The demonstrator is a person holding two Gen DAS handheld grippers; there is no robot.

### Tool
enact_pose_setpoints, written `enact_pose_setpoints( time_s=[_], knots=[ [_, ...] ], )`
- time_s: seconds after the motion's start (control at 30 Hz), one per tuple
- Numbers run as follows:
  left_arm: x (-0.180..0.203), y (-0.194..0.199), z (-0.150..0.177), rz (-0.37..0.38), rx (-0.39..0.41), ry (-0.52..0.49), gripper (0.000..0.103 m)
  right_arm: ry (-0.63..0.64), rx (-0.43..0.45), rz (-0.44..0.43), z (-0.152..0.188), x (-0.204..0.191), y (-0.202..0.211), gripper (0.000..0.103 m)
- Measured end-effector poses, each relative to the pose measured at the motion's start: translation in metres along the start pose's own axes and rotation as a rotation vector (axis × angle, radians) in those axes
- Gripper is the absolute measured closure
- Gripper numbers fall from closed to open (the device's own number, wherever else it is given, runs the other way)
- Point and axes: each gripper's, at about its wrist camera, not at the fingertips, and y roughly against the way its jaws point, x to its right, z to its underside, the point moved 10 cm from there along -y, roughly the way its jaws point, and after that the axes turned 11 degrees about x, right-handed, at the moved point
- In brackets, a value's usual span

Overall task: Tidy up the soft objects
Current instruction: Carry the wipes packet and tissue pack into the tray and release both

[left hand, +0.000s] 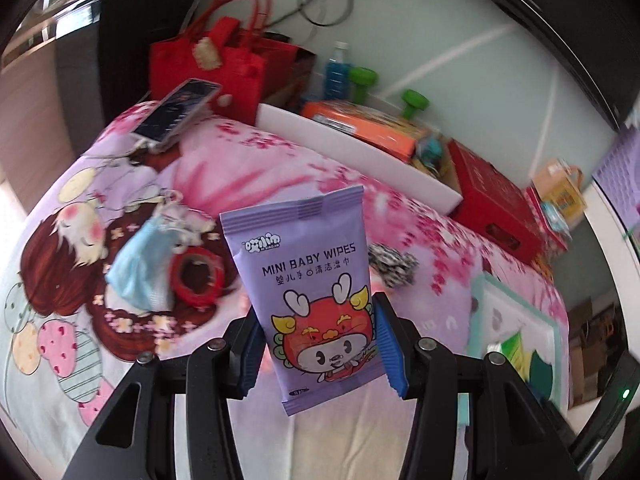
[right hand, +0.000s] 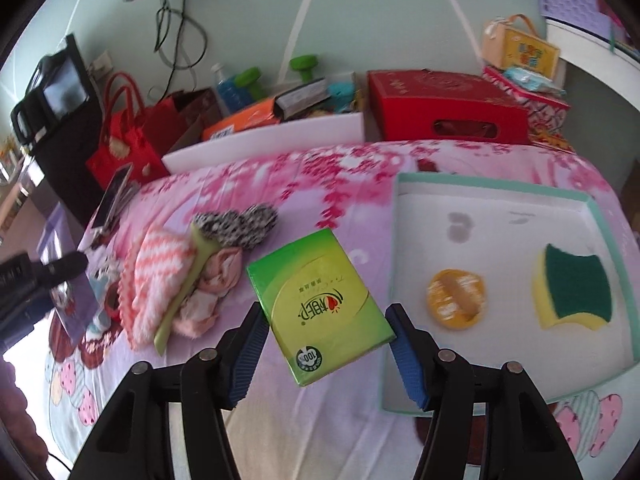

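Observation:
My left gripper (left hand: 316,344) is shut on a purple pack of baby wipes (left hand: 308,280) and holds it upright above the bed. My right gripper (right hand: 324,344) is shut on a green tissue pack (right hand: 316,304) and holds it above the bed, just left of a shallow white tray (right hand: 496,196). In the tray lie a yellow-green sponge (right hand: 572,292) and an orange round item (right hand: 456,298). On the bed lie a blue cloth (left hand: 140,264), a red tape roll (left hand: 198,276), a black-white cloth (right hand: 240,220) and a pink striped towel (right hand: 156,276).
A phone (left hand: 176,114) lies at the bed's far left corner. Behind the bed stand a red bag (left hand: 208,68), a white bin (left hand: 360,152) with boxes, and a red box (right hand: 444,108). The tray also shows in the left wrist view (left hand: 516,320).

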Motion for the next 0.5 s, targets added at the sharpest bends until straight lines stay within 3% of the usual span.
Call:
enact_pose_setpoints(
  time_s=[0.5],
  knots=[
    [0.151, -0.021, 0.061, 0.190, -0.125, -0.324, 0.051, -0.233, 0.034, 0.297, -0.011, 0.155, 0.027, 0.040]
  ],
)
